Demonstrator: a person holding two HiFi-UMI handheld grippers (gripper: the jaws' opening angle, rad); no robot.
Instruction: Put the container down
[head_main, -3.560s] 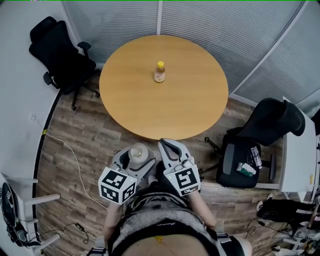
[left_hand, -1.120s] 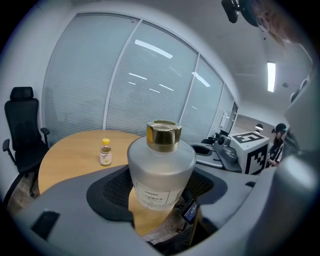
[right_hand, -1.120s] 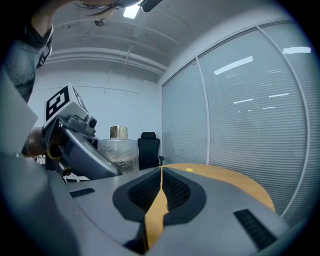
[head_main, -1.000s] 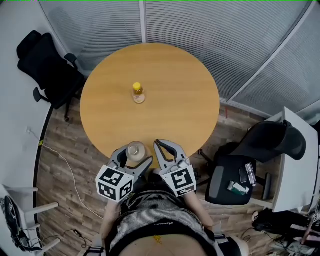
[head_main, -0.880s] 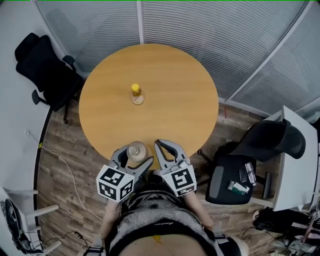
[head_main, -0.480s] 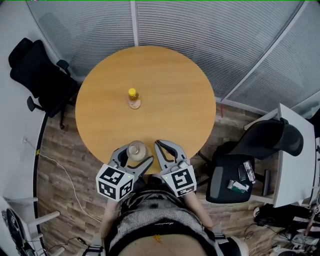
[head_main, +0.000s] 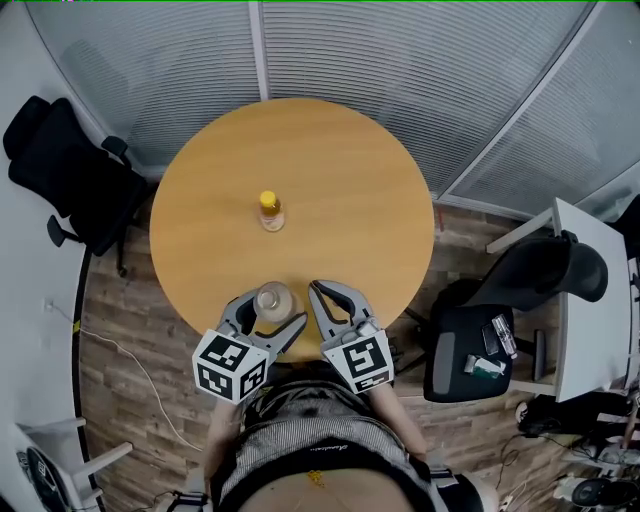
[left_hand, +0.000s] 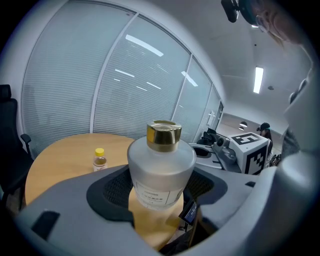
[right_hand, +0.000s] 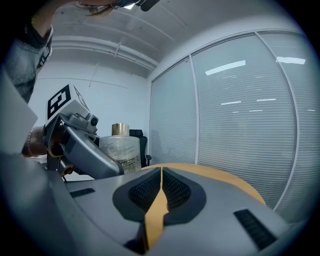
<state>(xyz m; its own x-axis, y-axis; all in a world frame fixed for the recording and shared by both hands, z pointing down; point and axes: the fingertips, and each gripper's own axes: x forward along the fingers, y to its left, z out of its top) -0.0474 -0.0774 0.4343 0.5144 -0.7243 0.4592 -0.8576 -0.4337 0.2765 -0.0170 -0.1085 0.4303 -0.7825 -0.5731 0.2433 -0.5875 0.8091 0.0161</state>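
Looking down in the head view, we see the left gripper (head_main: 265, 312) closed round the container (head_main: 273, 298), a frosted round bottle, over the 6 o'clock edge of the round wooden table (head_main: 350, 170). The right gripper (head_main: 323, 294) sits just beside it at 3 o'clock, its jaws together. A small yellow-capped bottle (head_main: 268, 211) stands near the table's middle, at 12 o'clock from the container and well apart from it. One black office chair (head_main: 60, 170) is at the table's 9 o'clock, another (head_main: 535, 270) at its 4 o'clock.

In the left gripper view, both jaws press on the container's lower body, its gold cap (left_hand: 163, 136) upright. Tabletop shows beneath it; we cannot tell whether its base touches.

In the right gripper view, the jaws meet with only a thin slit between them and grip nothing. The container shows at 10 o'clock.
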